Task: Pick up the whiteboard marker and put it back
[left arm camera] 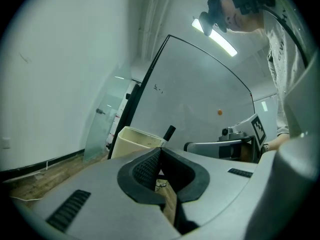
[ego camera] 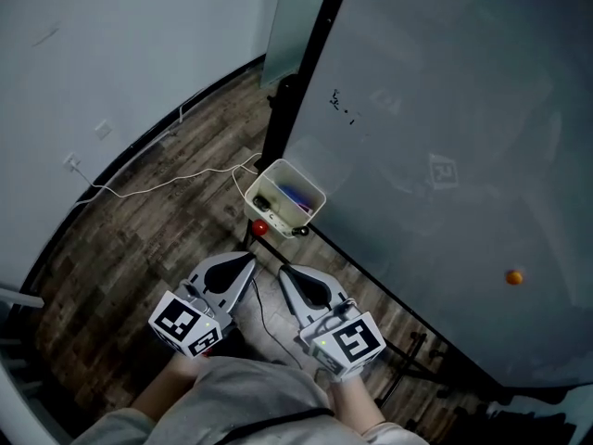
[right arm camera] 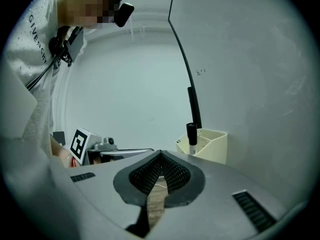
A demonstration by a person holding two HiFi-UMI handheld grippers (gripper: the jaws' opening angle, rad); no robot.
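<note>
A cream holder box (ego camera: 285, 196) hangs at the whiteboard's (ego camera: 445, 137) lower edge. A whiteboard marker with a black cap (right arm camera: 191, 138) stands upright in it, and its cap (left arm camera: 169, 132) pokes above the rim in the left gripper view. Seen from the head, the box holds a dark marker (ego camera: 265, 202) and a blue item (ego camera: 297, 196). My left gripper (ego camera: 248, 260) and right gripper (ego camera: 283, 270) hover side by side a short way in front of the box. Both point at it, shut, with nothing between the pads.
A red object (ego camera: 260, 227) sits just under the box. An orange magnet (ego camera: 513, 276) sticks to the board at the right. A white cable (ego camera: 176, 180) trails over the wooden floor (ego camera: 139, 239) towards the wall (ego camera: 111, 44). The board's black frame (ego camera: 295, 82) rises behind the box.
</note>
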